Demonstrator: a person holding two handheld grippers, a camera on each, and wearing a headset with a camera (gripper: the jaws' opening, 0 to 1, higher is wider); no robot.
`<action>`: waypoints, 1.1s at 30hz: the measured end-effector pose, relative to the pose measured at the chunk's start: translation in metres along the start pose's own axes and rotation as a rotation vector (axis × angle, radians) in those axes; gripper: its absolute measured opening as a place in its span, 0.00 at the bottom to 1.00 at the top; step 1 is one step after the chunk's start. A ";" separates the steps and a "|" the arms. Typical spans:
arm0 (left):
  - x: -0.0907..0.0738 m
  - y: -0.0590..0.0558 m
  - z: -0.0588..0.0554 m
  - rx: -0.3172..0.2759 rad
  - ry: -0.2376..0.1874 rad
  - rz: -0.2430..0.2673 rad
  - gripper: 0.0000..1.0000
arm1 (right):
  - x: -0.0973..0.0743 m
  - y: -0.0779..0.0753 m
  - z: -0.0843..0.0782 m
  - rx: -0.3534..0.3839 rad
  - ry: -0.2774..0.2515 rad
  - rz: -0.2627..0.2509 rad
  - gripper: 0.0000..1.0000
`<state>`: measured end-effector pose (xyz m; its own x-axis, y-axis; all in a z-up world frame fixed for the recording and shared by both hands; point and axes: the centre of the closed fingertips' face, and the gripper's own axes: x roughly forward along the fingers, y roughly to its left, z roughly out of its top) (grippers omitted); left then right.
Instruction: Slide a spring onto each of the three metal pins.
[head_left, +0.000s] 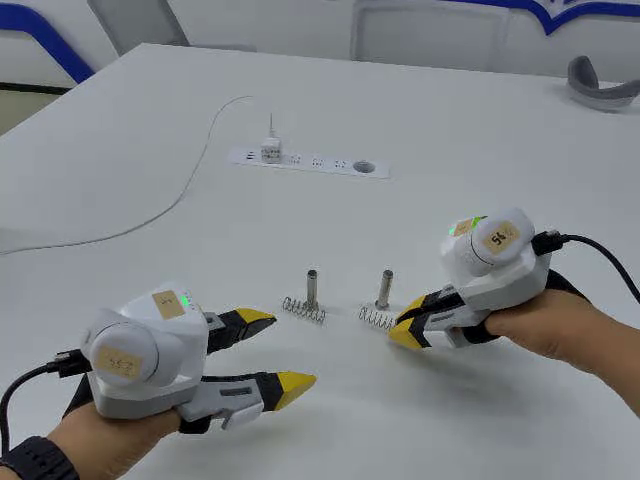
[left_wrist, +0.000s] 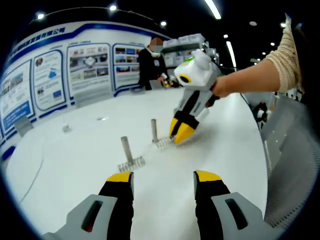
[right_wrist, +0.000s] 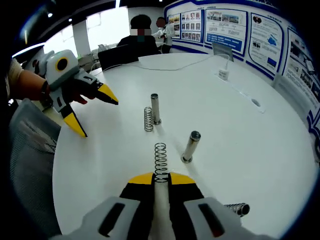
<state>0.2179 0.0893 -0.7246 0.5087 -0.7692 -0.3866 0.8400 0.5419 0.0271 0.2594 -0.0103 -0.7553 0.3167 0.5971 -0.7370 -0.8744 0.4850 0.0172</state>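
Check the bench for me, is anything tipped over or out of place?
One pin lies on its side beside the right gripper, seemingly with a spring on it; the other two pins stand upright, each with a loose spring lying at its foot.

White table (head_left: 450, 120) with upright pins (head_left: 312, 285), springs (head_left: 303, 309), power strip (head_left: 305, 160)

The left gripper (left_wrist: 163, 177) sits low over the white table (left_wrist: 240, 150), its yellow-tipped jaws spread apart around nothing. Ahead stand two upright metal pins, a near pin (left_wrist: 126, 148) and a far pin (left_wrist: 154, 131). A near spring (left_wrist: 131, 163) and a far spring (left_wrist: 162, 143) lie at their feet. The right gripper (left_wrist: 182, 132) reaches in from the right, seemingly pinching the far spring's end.
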 end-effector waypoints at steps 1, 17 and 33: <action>0.000 -0.001 0.000 0.001 0.000 -0.002 0.49 | -0.001 0.002 0.000 -0.007 0.001 0.003 0.11; 0.010 -0.013 0.005 0.021 -0.001 -0.045 0.47 | -0.019 0.038 0.011 -0.143 0.013 0.081 0.11; 0.014 -0.027 0.010 0.050 -0.008 -0.086 0.41 | -0.022 0.066 0.023 -0.246 0.020 0.166 0.12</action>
<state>0.2042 0.0609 -0.7212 0.4357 -0.8151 -0.3818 0.8889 0.4564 0.0399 0.2028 0.0235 -0.7230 0.1564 0.6417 -0.7508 -0.9773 0.2104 -0.0238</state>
